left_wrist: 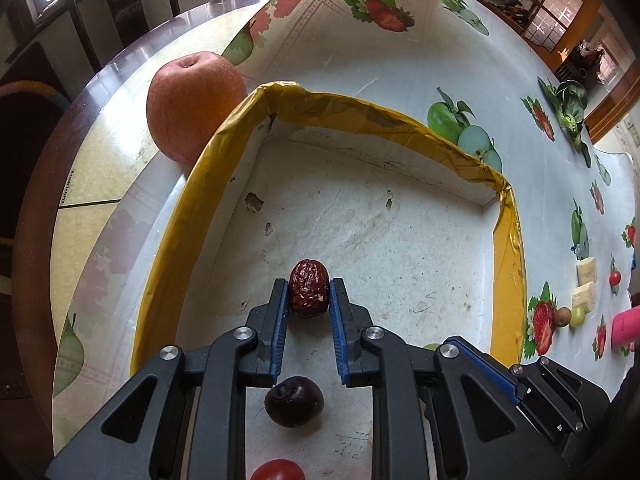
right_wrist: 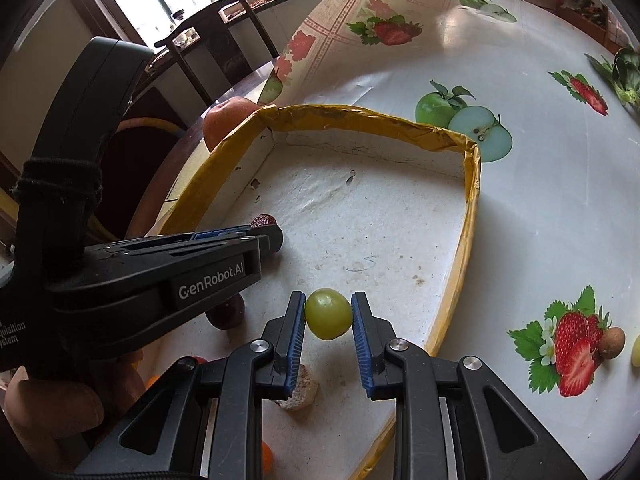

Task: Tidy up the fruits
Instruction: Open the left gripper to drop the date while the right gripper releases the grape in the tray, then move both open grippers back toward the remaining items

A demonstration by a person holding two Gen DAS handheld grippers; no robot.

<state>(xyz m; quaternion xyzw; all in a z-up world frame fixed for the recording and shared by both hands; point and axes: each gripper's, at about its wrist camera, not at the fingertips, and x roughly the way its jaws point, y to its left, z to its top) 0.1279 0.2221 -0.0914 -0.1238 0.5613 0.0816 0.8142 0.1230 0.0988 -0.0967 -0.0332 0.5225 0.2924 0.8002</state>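
Observation:
My left gripper [left_wrist: 309,294] is shut on a wrinkled red jujube [left_wrist: 309,293] low over the floor of a white box with a yellow taped rim [left_wrist: 352,108]. A dark cherry [left_wrist: 294,401] and a red tomato [left_wrist: 278,471] lie in the box beneath it. My right gripper [right_wrist: 329,314] is shut on a green grape [right_wrist: 329,314] above the same box [right_wrist: 360,114]. The left gripper [right_wrist: 240,240] also shows in the right wrist view, at the left, with the jujube [right_wrist: 264,221] at its tip. A pale chunk [right_wrist: 300,394] lies under the right gripper.
A large apple [left_wrist: 192,104] rests on the table against the box's outer left corner. The fruit-print tablecloth [left_wrist: 400,60] curls up at the far edge. A brown longan [right_wrist: 611,343] and another grape [right_wrist: 636,350] lie on the cloth at the right. A dark chair [right_wrist: 216,40] stands behind.

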